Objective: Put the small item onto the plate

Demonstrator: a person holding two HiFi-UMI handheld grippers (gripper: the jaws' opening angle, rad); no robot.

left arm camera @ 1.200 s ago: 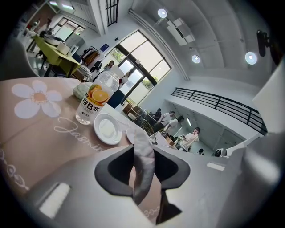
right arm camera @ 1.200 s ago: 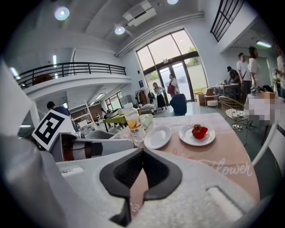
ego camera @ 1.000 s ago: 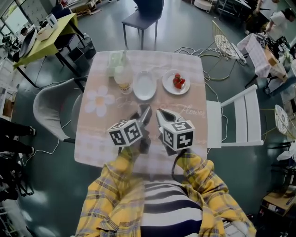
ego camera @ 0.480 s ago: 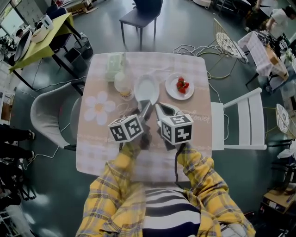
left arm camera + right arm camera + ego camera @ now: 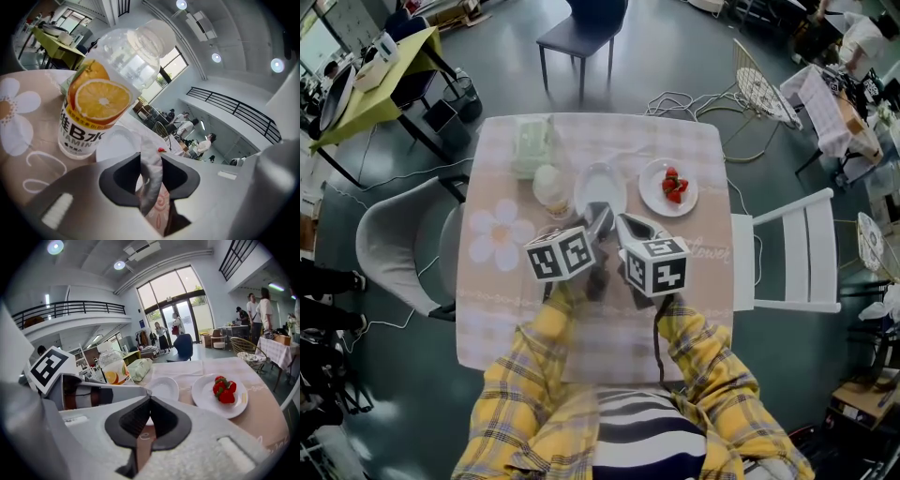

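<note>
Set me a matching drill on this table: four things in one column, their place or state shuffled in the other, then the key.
Column one
1. bottle with the orange-slice label
2. strawberries
3. empty white dish
4. left gripper

Column two
A. on the white plate at the right
B. closed on a thin pale item
C. upright, next to the green packet
D. bare, between the bottle and the strawberry plate

Pairs: 1-C, 2-A, 3-D, 4-B

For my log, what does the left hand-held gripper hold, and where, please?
The left hand-held gripper pinches a small pale grey item; which part is unclear.
</note>
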